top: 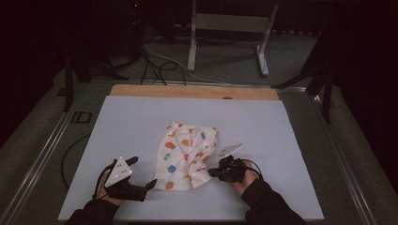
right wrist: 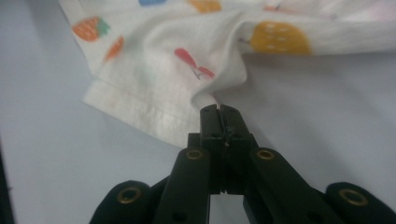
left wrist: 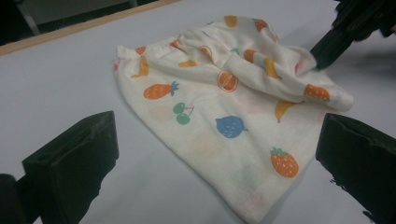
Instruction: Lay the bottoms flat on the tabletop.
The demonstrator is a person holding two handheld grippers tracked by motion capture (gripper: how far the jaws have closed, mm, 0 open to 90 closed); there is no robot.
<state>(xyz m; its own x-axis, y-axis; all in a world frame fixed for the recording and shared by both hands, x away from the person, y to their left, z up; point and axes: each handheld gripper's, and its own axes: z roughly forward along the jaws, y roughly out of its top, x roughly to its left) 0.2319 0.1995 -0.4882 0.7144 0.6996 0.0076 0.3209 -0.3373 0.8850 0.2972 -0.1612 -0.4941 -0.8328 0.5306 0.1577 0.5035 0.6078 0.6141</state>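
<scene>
White fruit-print cloth [right wrist: 154, 70] has its edge pinched by the right tool [right wrist: 219, 112].

Right tongs [top: 212, 172] clamped tight, jaws pressed together; left tongs [top: 143, 172] lie low, jaws spread wide apart.

In the right gripper view the fruit-print cloth [right wrist: 187, 60] runs off the top edge, so most of it is out of frame, and its hem [right wrist: 140, 112] slips behind the right gripper [right wrist: 219, 114]; how much fabric sits between the closed jaws is hidden. In the left gripper view both jaws of the left gripper [left wrist: 219, 154] are cut by the bottom and side edges. In the high view the person's sleeves [top: 267, 206] leave the bottom edge, and the room beyond the surface [top: 141, 117] is too dark to read.
</scene>
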